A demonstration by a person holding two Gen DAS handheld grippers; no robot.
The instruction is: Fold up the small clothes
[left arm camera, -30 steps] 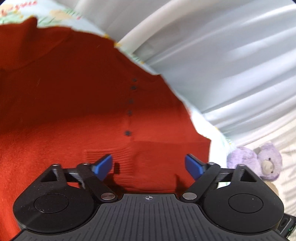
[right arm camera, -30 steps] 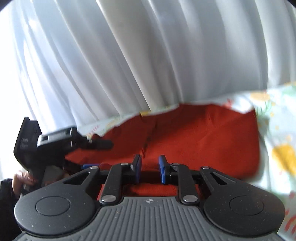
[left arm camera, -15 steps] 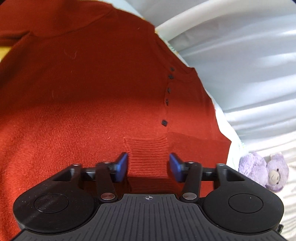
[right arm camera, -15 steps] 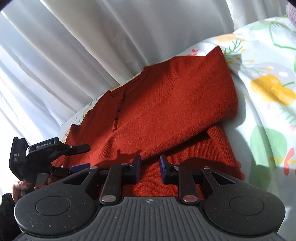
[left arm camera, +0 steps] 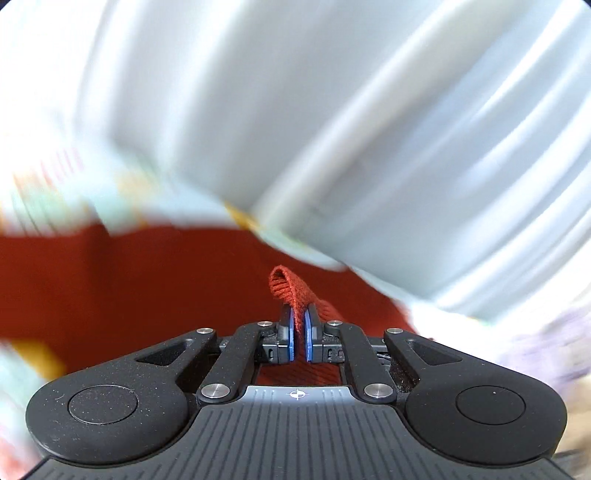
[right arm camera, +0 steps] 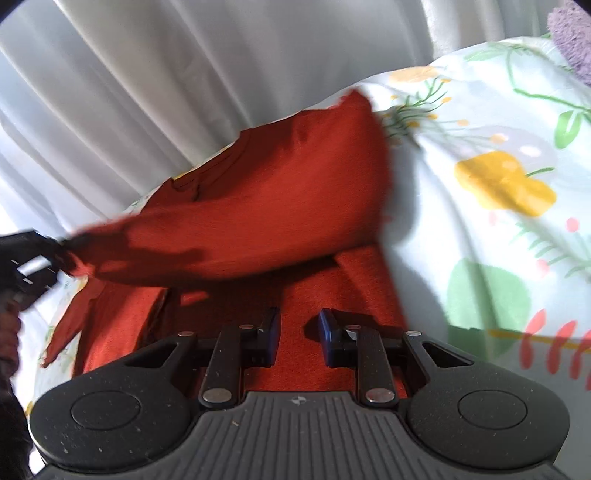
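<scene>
A red knitted cardigan (right arm camera: 280, 199) lies on a floral bedsheet (right arm camera: 491, 177). My left gripper (left arm camera: 299, 332) is shut on its ribbed hem, and a fold of red knit (left arm camera: 286, 286) sticks up between the blue pads. In the right wrist view the left gripper (right arm camera: 33, 254) lifts that edge at the far left, so the fabric hangs stretched above the bed. My right gripper (right arm camera: 298, 328) is open just above a lower part of the cardigan, its jaws a little apart with nothing between them.
White curtains (right arm camera: 184, 74) hang behind the bed. A purple plush toy (right arm camera: 570, 33) sits at the top right corner of the right wrist view. The left wrist view is blurred by motion.
My left gripper has closed on the cardigan's hem and lifted it, tilting up toward the curtains. My right gripper has stayed open over the cardigan and moved slightly.
</scene>
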